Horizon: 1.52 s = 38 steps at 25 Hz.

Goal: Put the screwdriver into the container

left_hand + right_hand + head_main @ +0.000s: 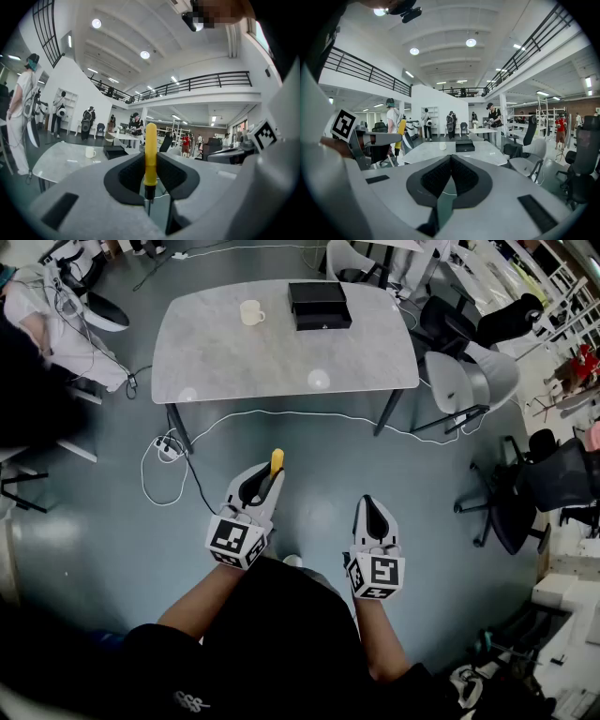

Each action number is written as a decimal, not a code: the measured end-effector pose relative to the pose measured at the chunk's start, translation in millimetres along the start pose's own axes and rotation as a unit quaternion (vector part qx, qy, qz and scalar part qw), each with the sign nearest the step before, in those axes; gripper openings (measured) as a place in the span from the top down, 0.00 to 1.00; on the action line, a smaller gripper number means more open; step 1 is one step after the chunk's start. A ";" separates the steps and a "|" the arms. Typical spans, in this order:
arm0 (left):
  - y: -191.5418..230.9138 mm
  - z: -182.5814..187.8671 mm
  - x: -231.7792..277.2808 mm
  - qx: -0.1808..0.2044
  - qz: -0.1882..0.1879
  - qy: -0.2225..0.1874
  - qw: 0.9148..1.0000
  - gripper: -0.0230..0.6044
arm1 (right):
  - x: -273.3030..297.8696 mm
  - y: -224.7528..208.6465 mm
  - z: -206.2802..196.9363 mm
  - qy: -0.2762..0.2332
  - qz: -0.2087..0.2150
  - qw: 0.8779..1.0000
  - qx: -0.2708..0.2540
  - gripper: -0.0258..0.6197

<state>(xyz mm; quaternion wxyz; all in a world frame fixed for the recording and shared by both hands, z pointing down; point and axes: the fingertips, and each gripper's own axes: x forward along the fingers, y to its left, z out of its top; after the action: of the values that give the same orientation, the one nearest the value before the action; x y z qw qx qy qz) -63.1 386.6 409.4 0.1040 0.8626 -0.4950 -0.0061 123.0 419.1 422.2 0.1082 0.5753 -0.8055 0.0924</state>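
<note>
grey floor (94,531), left claw (266,474) pinching screwdriver (150,154) (tip hidden)

Table (281,367) bearing cup (251,312), container (319,305)

The screwdriver (150,154) has a smooth yellow plastic handle with a slight sheen. The fingers (127,177) are matt pale grey plastic with a matt black ribbed lining. The counter (281,362) is smooth, marbled and faintly glossy; the floor (94,521) shines; the container (319,304) looks matt black.
</note>
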 end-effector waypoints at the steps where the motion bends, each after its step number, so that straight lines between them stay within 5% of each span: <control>1: -5.3 -0.7 -2.0 0.001 -0.005 0.003 1.000 0.83 | -5.1 -2.3 -1.2 0.000 -0.005 1.000 0.002 0.94; 9: -37.7 10.0 -8.7 0.011 -0.029 0.003 1.000 0.83 | -29.6 -2.4 13.6 -0.039 -0.002 0.999 0.033 0.94; 21: -36.6 4.0 -11.9 0.026 -0.005 0.013 1.000 0.83 | -43.2 -3.4 1.3 -0.044 0.016 0.998 0.033 0.94; 38: 122.3 55.9 193.5 0.032 -0.063 0.022 0.997 0.83 | 187.8 -53.2 82.2 -0.024 -0.030 0.999 0.037 0.94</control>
<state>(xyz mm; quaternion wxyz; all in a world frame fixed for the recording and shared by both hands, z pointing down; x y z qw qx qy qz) -75.1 151.7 395.3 0.0866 0.8947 -0.4377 0.0221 108.7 209.3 397.3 0.0706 0.6046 -0.7865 0.1049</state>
